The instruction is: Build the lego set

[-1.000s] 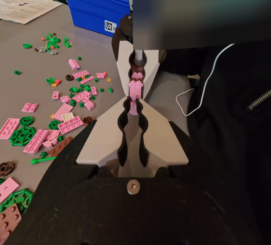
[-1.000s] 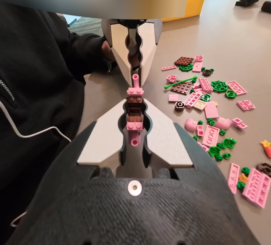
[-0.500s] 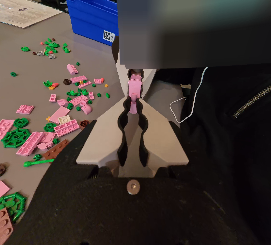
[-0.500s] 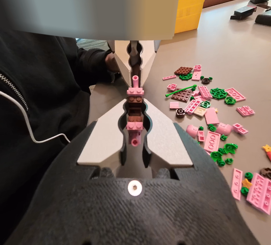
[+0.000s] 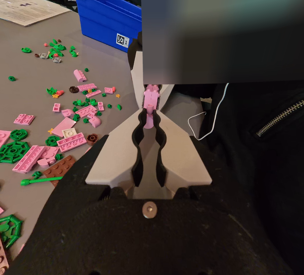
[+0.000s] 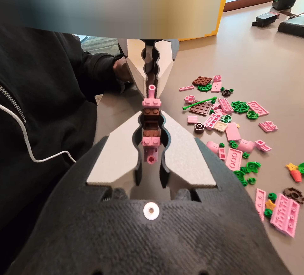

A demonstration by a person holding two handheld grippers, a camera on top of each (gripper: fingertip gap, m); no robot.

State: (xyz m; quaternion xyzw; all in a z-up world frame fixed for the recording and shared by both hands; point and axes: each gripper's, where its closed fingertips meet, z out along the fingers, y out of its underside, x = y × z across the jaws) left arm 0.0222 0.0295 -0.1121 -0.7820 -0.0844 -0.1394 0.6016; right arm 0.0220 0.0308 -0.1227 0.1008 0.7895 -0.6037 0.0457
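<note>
My right gripper (image 6: 151, 114) is shut on a pink and brown lego assembly (image 6: 151, 127), held in the air lengthwise between its fingers. A pink peg piece (image 6: 151, 90) sits on the assembly's far end. My left gripper (image 5: 148, 111) faces the right gripper tip to tip and is shut on that pink peg piece (image 5: 148, 118). In the left wrist view the right gripper (image 5: 150, 104) shows just beyond it, its upper part hidden by a blur patch. In the right wrist view the left gripper (image 6: 151, 86) shows beyond the assembly.
Loose pink, green and brown lego pieces (image 5: 70, 118) lie scattered on the grey table (image 5: 41, 69), and also show in the right wrist view (image 6: 230, 127). A blue bin (image 5: 107, 20), a paper sheet (image 5: 24, 8) and a yellow bin (image 6: 219, 16) stand farther off. A person in a black jacket (image 6: 41, 94) is close. Only a small space, under 4 cm, lies between the two pairs of fingers.
Both grippers stay shut on the same pieces. The held pair has shifted a little relative to the table, and the two grippers look slightly closer together.
</note>
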